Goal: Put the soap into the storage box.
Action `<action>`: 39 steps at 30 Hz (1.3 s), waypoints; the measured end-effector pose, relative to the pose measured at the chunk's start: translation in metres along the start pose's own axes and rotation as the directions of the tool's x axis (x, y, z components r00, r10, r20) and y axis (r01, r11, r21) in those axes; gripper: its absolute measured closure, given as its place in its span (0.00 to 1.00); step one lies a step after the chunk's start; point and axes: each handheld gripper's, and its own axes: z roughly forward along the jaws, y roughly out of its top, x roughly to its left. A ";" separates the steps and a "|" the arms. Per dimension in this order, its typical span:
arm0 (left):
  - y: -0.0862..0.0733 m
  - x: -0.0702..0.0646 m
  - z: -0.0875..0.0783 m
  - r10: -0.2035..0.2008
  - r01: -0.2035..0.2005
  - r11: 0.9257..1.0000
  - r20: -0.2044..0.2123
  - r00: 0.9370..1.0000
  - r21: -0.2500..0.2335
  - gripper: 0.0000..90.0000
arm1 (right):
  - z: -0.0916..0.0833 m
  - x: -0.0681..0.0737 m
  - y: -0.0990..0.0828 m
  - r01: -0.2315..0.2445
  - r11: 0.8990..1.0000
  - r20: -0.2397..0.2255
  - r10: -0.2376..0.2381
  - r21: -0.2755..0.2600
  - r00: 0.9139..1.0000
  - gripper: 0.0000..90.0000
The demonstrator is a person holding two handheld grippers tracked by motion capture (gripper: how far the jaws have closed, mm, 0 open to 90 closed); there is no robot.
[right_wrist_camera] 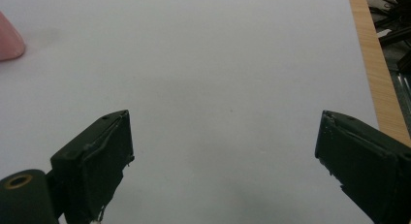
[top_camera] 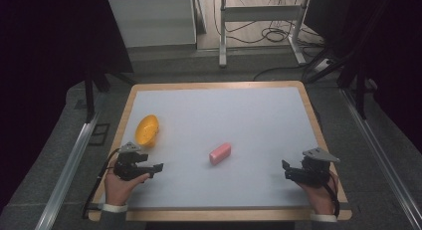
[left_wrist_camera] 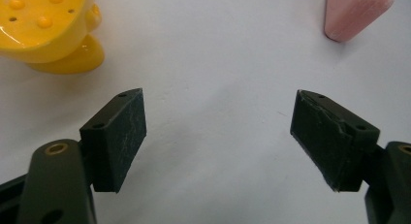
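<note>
My count on the table: two items, two grippers.

I see one yellow dish [top_camera: 147, 130] with a perforated inside, and one pink block [top_camera: 220, 153]; both also show in the left gripper view. I'm holding two grippers, the left gripper [top_camera: 158, 168] and the right gripper [top_camera: 285, 169], one in each of two hands, each with two black jaws. One white mat [top_camera: 249, 115] lies on one wood-edged table [top_camera: 214, 84].
</note>
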 end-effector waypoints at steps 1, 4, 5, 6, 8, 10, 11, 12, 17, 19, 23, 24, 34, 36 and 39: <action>0.000 0.000 0.000 -0.001 0.001 1.000 0.001 1.000 0.000 0.23 | 0.001 0.000 0.000 0.001 1.000 0.001 -0.001 0.003 1.000 0.07; 0.000 0.000 -0.001 -0.002 0.002 1.000 -0.001 1.000 -0.002 0.23 | 0.002 0.001 -0.001 0.006 1.000 0.002 -0.006 0.015 1.000 0.07; 0.000 0.000 -0.001 -0.003 0.003 1.000 -0.002 1.000 -0.002 0.23 | 0.002 0.002 -0.001 0.007 1.000 0.003 -0.007 0.017 1.000 0.07; 0.000 0.000 -0.001 -0.003 0.003 1.000 -0.002 1.000 -0.002 0.24 | 0.002 0.002 -0.001 0.007 1.000 0.003 -0.007 0.017 1.000 0.07; 0.000 0.001 -0.002 -0.002 0.002 1.000 -0.002 1.000 -0.004 0.24 | 0.002 0.003 0.000 0.008 1.000 0.000 -0.008 0.014 1.000 0.07; 0.000 0.001 -0.003 -0.003 0.003 1.000 -0.005 1.000 -0.007 0.24 | 0.002 0.004 0.000 0.009 1.000 0.000 -0.009 0.017 1.000 0.07; 0.000 0.000 -0.003 -0.003 0.003 1.000 -0.006 1.000 -0.008 0.24 | 0.003 0.004 0.000 0.009 1.000 -0.001 -0.009 0.018 1.000 0.07; 0.000 0.000 -0.003 -0.003 0.003 1.000 -0.006 1.000 -0.008 0.24 | 0.003 0.004 0.000 0.007 1.000 -0.003 -0.007 0.020 1.000 0.07; 0.001 -0.002 -0.004 -0.001 0.000 1.000 -0.026 1.000 -0.008 0.24 | 0.007 0.004 0.000 0.012 1.000 -0.012 -0.012 0.019 1.000 0.07; 0.002 -0.003 -0.006 0.005 -0.005 1.000 -0.038 0.999 -0.005 0.24 | 0.008 0.003 0.000 0.013 1.000 -0.021 -0.012 0.018 1.000 0.07; 0.007 -0.007 -0.011 0.016 -0.016 1.000 -0.066 0.998 -0.007 0.24 | 0.009 0.001 -0.001 0.013 1.000 -0.028 -0.012 0.023 1.000 0.07; 0.008 -0.008 -0.012 0.017 -0.017 1.000 -0.071 0.997 -0.009 0.24 | 0.009 0.001 -0.002 0.009 1.000 -0.025 -0.009 0.025 1.000 0.07; 0.018 -0.018 -0.012 0.048 -0.047 0.999 -0.068 0.997 0.008 0.25 | 0.006 -0.005 -0.003 -0.011 1.000 -0.018 0.011 0.020 1.000 0.07; 0.019 -0.019 -0.012 0.053 -0.052 0.999 -0.066 0.996 0.010 0.25 | 0.006 -0.006 -0.004 -0.010 1.000 -0.017 0.010 0.020 1.000 0.07; 0.024 -0.022 -0.014 0.066 -0.066 0.998 -0.066 0.996 0.010 0.25 | 0.006 -0.005 -0.004 -0.009 1.000 -0.017 0.010 0.022 1.000 0.07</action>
